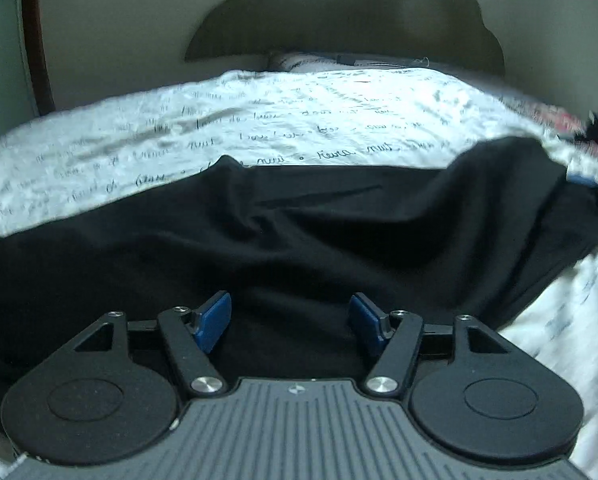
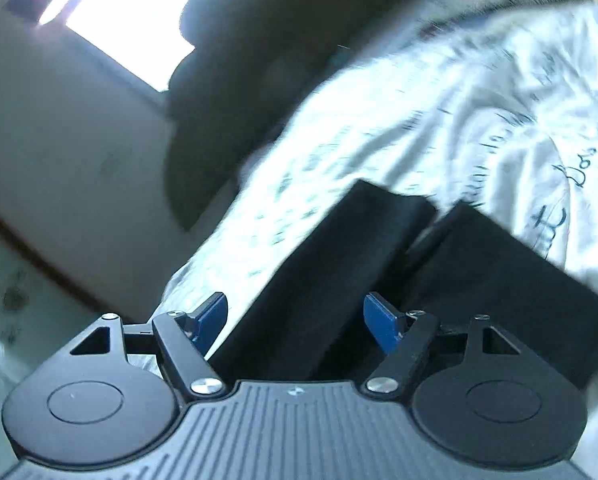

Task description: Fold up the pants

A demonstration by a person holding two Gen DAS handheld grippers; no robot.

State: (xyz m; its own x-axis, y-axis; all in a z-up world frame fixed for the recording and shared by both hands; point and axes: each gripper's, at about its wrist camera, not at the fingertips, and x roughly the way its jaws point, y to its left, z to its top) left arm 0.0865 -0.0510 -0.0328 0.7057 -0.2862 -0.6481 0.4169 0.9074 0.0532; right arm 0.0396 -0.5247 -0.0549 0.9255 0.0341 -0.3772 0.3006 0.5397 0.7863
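Right wrist: pants (image 2: 339, 264) blurred, cropped.

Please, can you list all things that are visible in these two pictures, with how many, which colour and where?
pants: one, black, spread across the bed; two leg ends show in the right wrist view
bed sheet: one, white with dark handwriting print, under the pants
headboard: one, dark, scalloped top, at the far end of the bed
wall: pale, behind the headboard
bright window: one, upper left in the right wrist view
left gripper: one, black with blue pads, jaws open above the pants
right gripper: one, black with blue pads, jaws open over a pant leg
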